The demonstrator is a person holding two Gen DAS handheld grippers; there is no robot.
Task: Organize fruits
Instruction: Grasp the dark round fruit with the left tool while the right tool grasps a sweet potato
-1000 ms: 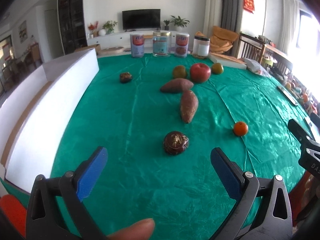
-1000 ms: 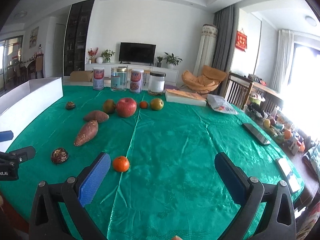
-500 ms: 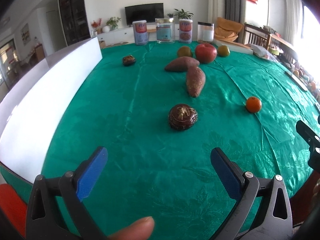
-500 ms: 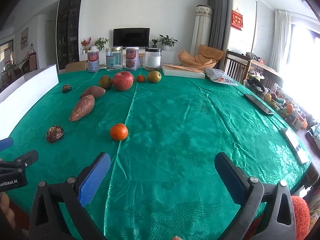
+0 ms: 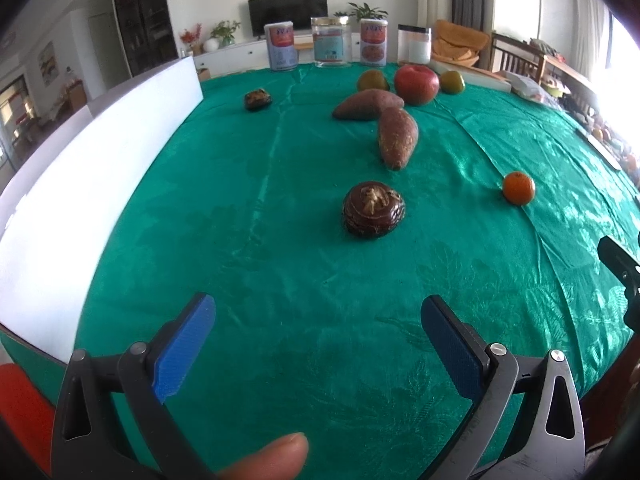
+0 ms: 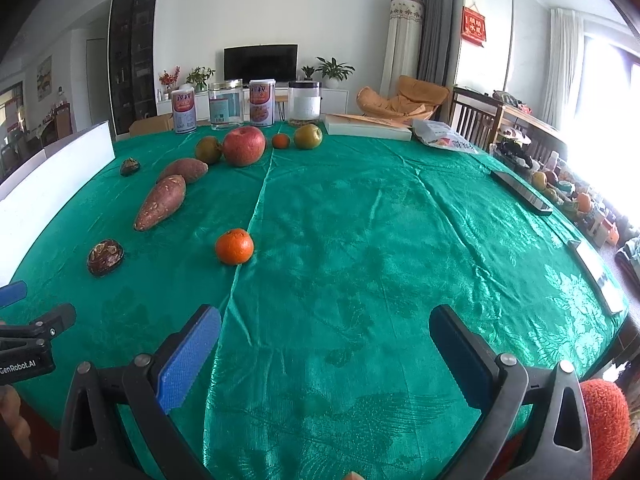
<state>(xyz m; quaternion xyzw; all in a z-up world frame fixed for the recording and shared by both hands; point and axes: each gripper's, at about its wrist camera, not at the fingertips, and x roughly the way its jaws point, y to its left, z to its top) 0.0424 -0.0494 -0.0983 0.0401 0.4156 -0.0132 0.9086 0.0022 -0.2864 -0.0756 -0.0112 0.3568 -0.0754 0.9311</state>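
Nothing looks sorted yet: every fruit lies loose on the green worktop (image 6: 360, 220), and neither gripper carries anything.

The left gripper (image 5: 318, 344) hovers with its jaws spread wide and empty, aimed toward a dark wrinkled fruit (image 5: 373, 210). The right gripper (image 6: 325, 354) is likewise released, jaws apart, nothing between them.

Taking the red apple (image 6: 243, 145) as the landmark: a brownish-green pear (image 6: 208, 149) sits just to its left, nearly touching. A small tangerine (image 6: 280, 141) lies just to its right, and a second pear (image 6: 307, 136) beyond that. In front and to the left of the apple lie two sweet potatoes (image 6: 160, 202), end to end. A larger tangerine (image 6: 234, 246) sits well in front of the apple, toward the grippers. The dark wrinkled fruit is further left of that tangerine, and a second dark one (image 6: 130, 167) lies far left of the apple, near a white box (image 5: 60, 184) along the worktop's left edge.

By my reading, the task is at its start. The white box may be the destination, though the pictures cannot confirm that. All picking and placing remains to be done.
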